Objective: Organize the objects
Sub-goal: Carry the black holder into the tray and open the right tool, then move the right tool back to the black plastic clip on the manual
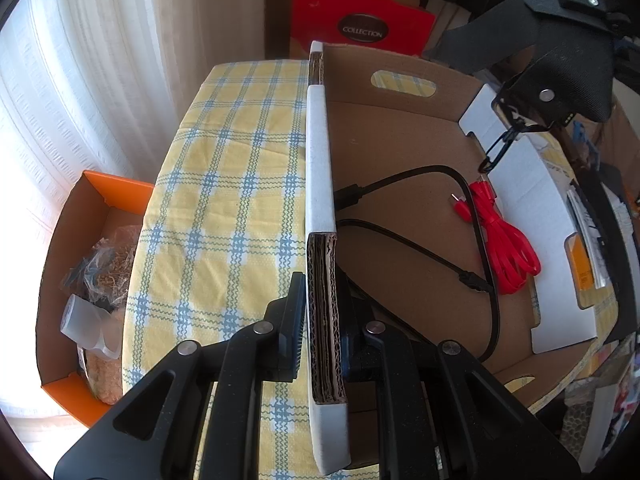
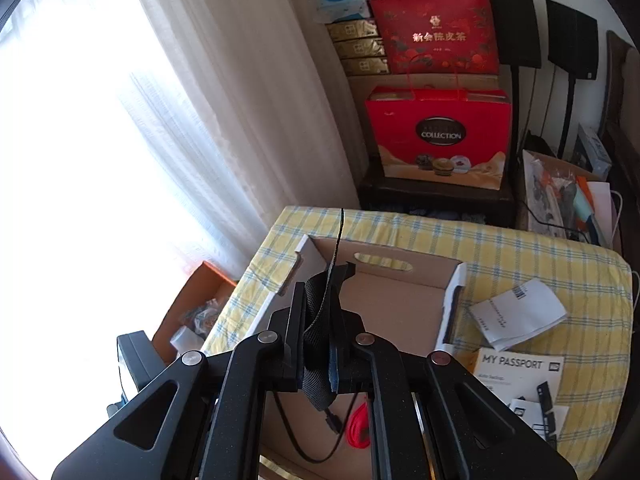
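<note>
An open cardboard box sits on a table with a yellow checked cloth. My left gripper is shut on the box's left wall. Inside the box lie a black cable and a coiled red cable. My right gripper is shut on a black nylon strap and holds it above the box. In the left wrist view the right gripper's body hangs over the box's far right side, with a black clip dangling from it.
An orange box with bagged items stands below the table's left edge. A white paper and a "My Passport" leaflet lie on the cloth right of the box. Red gift bags and stacked boxes stand behind the table.
</note>
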A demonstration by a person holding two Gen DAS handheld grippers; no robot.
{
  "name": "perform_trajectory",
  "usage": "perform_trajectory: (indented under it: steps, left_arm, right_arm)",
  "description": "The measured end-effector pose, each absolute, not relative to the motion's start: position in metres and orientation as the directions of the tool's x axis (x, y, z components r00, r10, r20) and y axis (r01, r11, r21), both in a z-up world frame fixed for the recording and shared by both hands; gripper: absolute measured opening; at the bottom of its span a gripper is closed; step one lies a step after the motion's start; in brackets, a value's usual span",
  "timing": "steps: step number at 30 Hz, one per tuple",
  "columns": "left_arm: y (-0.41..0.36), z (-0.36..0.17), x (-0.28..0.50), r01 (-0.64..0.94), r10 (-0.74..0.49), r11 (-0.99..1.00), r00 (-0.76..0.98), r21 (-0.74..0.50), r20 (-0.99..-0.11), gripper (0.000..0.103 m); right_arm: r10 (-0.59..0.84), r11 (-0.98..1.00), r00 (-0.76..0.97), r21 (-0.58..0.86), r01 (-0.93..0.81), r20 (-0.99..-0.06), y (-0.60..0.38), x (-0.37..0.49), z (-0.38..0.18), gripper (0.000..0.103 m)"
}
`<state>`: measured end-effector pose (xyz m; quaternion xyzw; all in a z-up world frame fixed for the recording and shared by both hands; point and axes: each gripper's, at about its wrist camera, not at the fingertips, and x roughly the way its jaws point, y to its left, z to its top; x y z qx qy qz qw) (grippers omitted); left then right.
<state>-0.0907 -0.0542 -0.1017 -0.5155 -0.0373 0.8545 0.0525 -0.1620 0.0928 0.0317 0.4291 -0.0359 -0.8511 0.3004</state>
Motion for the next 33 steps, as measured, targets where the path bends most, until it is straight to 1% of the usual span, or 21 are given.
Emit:
perform_trajectory:
  steps: [6, 9, 11, 17, 19, 27, 29, 33]
  left_arm:
    - [-0.056, -0.102, -0.091, -0.052, 0.134, -0.991, -0.464, -0.125, -0.876, 0.013]
    - [-0.056, -0.102, -0.091, -0.052, 0.135, -0.991, -0.464, -0.125, -0.876, 0.013]
    - [-0.056, -0.102, -0.091, -0.052, 0.135, -0.991, -0.463, -0.125, -0.876, 0.013]
    - [-0.056, -0.102, -0.091, -0.052, 0.134, -0.991, -0.464, -0.125, -0.876, 0.013]
    - [-0.056, -0.102, -0.091, -0.052, 0.134, -0.991, -0.464, -0.124, -0.876, 0.013]
    - [-0.056, -0.102, -0.091, -0.052, 0.131, -0.991, -0.464, -0.121, -0.876, 0.013]
    - [-0.056, -0.102, -0.091, -0.051, 0.13, -0.991, -0.464, -0.12, -0.876, 0.013]
    - [-0.056, -0.102, -0.09, -0.052, 0.129, -0.992, -0.464, -0.119, -0.877, 0.013]
  right_arm:
    - [-0.524, -0.814, -0.401, 0.303, 0.495, -0.751, 0.063, -0.166, 0.004, 0.008]
    - [-0.513, -0.82, -0.384, 0.306, 0.484, -0.768, 0.059, -0.174, -0.012, 0.01]
    - [-0.506, -0.826, -0.378, 0.309, 0.472, -0.775, 0.059, -0.18, -0.02, 0.018]
    - [-0.458, -0.865, -0.404, 0.292, 0.408, -0.792, 0.077, -0.197, -0.027, 0.039]
    - [-0.443, -0.873, -0.42, 0.275, 0.403, -0.792, 0.082, -0.198, -0.025, 0.042]
    - [-0.408, -0.884, -0.468, 0.212, 0.416, -0.784, 0.097, -0.187, -0.004, 0.043]
    - [-0.401, -0.885, -0.475, 0.198, 0.421, -0.783, 0.103, -0.18, 0.0, 0.047]
    - [-0.396, -0.887, -0.472, 0.195, 0.419, -0.788, 0.117, -0.173, 0.003, 0.05]
